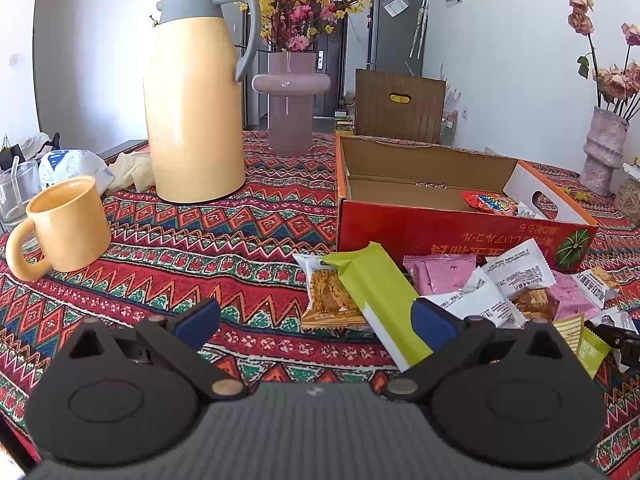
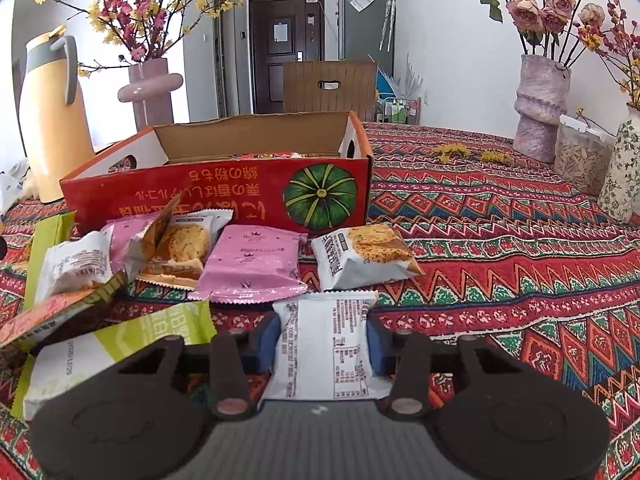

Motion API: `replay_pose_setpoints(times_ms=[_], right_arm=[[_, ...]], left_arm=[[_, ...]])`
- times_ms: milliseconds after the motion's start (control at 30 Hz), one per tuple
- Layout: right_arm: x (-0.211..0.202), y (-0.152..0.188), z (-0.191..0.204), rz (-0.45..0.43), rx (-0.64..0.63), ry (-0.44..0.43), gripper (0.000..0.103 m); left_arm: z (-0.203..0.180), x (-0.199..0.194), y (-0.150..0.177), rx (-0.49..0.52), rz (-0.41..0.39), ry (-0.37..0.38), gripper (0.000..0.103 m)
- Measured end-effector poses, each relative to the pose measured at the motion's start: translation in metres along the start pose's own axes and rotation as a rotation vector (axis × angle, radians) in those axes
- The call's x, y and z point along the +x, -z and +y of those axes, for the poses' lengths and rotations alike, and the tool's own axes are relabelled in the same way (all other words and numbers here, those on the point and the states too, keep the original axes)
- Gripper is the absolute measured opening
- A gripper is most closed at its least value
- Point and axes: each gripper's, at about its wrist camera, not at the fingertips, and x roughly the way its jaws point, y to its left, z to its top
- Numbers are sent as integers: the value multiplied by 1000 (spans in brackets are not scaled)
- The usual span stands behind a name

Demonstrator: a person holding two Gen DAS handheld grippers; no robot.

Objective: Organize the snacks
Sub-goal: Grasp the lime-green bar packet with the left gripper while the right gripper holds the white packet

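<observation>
The right hand-held gripper (image 2: pixel 322 342) is clamped on a white snack packet (image 2: pixel 326 350) lying lengthwise between its pads on the desk; the red cardboard box (image 2: pixel 224 188) sits straight ahead. The left hand-held gripper (image 1: pixel 316 322) is open.

right gripper (image 2: pixel 322 344) | jaws clamp white snack packet (image 2: pixel 324 352) (printed side up) | red box (image 2: pixel 216 188) behind

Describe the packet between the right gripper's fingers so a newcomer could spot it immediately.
Find the red cardboard box with the green pumpkin print; snack packets lie scattered in front of it. Nearest the camera, between the right gripper fingers, lies a white packet. Unlike the pink and biscuit-picture packets behind it, it shows only black printed text.
</observation>
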Motion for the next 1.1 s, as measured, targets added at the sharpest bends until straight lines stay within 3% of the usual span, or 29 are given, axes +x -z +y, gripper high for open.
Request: replay_pose_setpoints(times_ms=[300, 733, 867, 1100], right_arm=[[-23, -10, -11, -130, 30, 26, 42], [4, -6, -16, -111, 72, 13, 43], [4, -5, -17, -110, 75, -1, 43], [4, -4, -18, -114, 80, -21, 43]], left_arm=[[-6, 9, -5, -2, 29, -2, 103], [-40, 47, -29, 25, 105, -50, 102], [-47, 63, -30, 26, 170, -66, 94], [-47, 76, -33, 2, 228, -82, 66]])
